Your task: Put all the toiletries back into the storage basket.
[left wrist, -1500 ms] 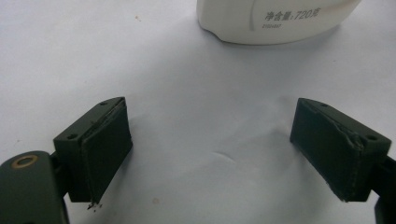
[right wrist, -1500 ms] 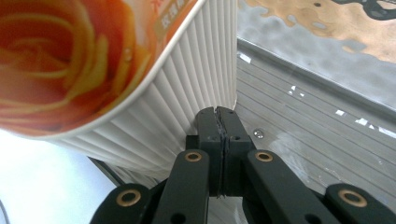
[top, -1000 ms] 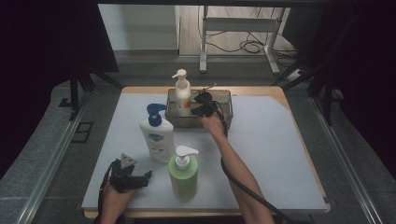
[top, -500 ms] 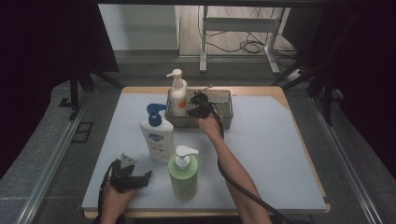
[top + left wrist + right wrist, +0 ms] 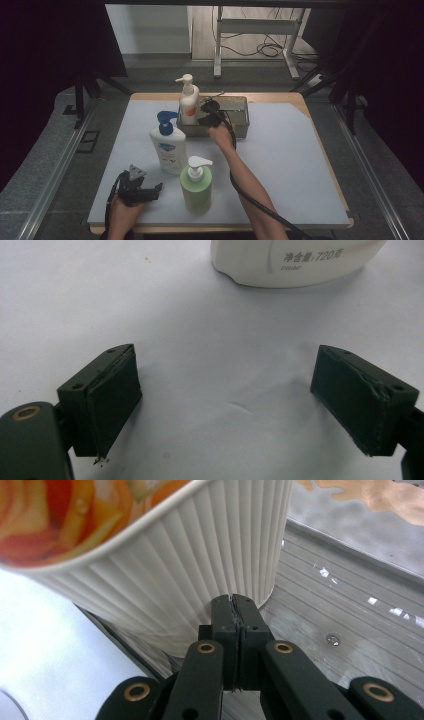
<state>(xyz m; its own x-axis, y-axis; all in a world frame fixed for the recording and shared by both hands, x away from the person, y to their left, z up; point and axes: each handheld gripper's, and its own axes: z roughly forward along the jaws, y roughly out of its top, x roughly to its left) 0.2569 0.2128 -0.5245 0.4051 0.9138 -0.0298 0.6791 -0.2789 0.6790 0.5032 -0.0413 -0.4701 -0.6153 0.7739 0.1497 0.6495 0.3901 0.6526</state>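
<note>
Clearly the work in hand is getting the orange-labelled pump bottle (image 5: 188, 104) settled at the left end of the metal tray (image 5: 240, 107), and everything else is waiting. Farthest left of the tray and nearest the person, the left gripper (image 5: 142, 190) is resting on the table (image 5: 300, 150), its jaws standing wide apart with nothing between them; the white bottle with the blue pump (image 5: 167, 145) is standing between it and the tray, and the green pump bottle (image 5: 196, 186) just right of it. At the tray, the right gripper (image 5: 209, 114) is pressing its closed, empty jaws against the orange-labelled bottle's ribbed base, which seems to be tilting on the tray's left wall. Next, I judge, comes a careful nudge to seat it flat without toppling it.
</note>
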